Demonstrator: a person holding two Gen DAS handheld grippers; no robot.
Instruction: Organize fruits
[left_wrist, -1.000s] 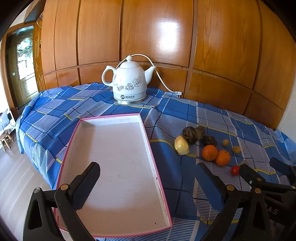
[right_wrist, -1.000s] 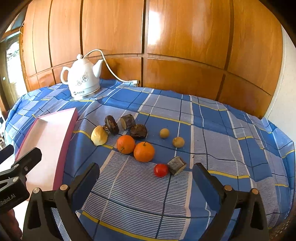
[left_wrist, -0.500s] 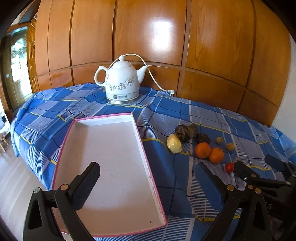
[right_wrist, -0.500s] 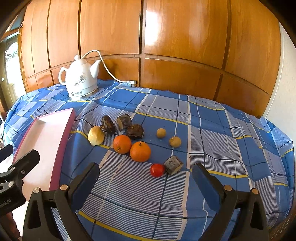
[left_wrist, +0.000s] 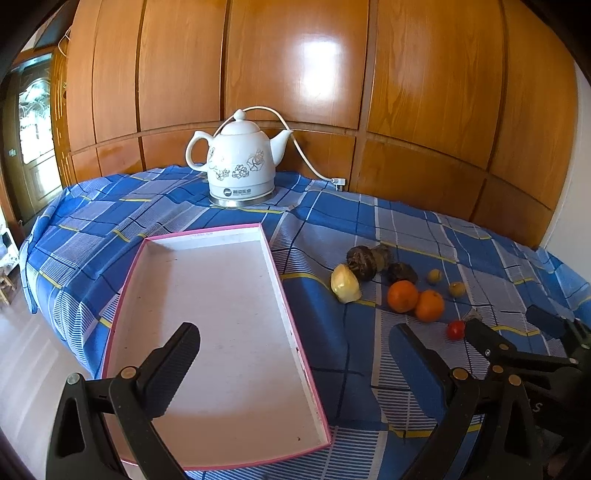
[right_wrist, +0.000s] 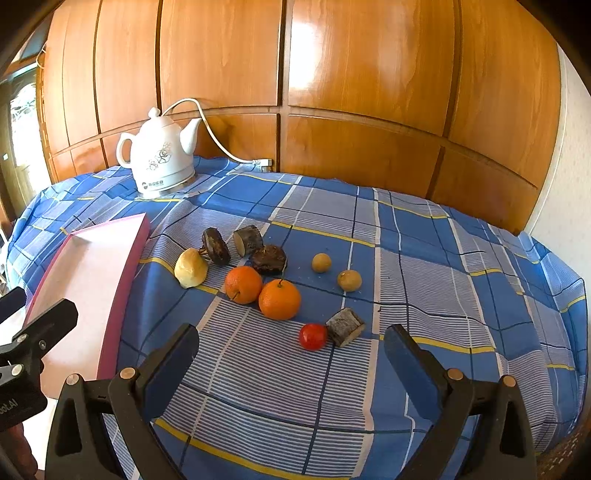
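A pink-rimmed white tray (left_wrist: 280, 273) (right_wrist: 122, 280) lies empty on the blue checked cloth. To its right sit a pale yellow fruit (right_wrist: 191, 267) (left_wrist: 345, 284), two oranges (right_wrist: 279, 299) (left_wrist: 428, 305), a small red fruit (right_wrist: 313, 336) (left_wrist: 456, 329), two small tan round fruits (right_wrist: 349, 280) and several dark brown lumps (right_wrist: 269, 259). My left gripper (left_wrist: 295, 354) hovers open over the tray's near end. My right gripper (right_wrist: 291, 350) stands open just short of the red fruit, holding nothing. Its black frame (left_wrist: 517, 354) shows at the right of the left wrist view.
A white floral kettle (left_wrist: 240, 166) (right_wrist: 160, 158) with a cord stands at the back of the table against wooden panelling (right_wrist: 332, 74). A cut wood-like block (right_wrist: 345, 326) lies beside the red fruit. The table edge drops to a pale floor (left_wrist: 29, 354) on the left.
Both views have drawn back and risen slightly, so the kettle and fruit sit a little farther off. Both grippers stay open; nothing on the table has moved.
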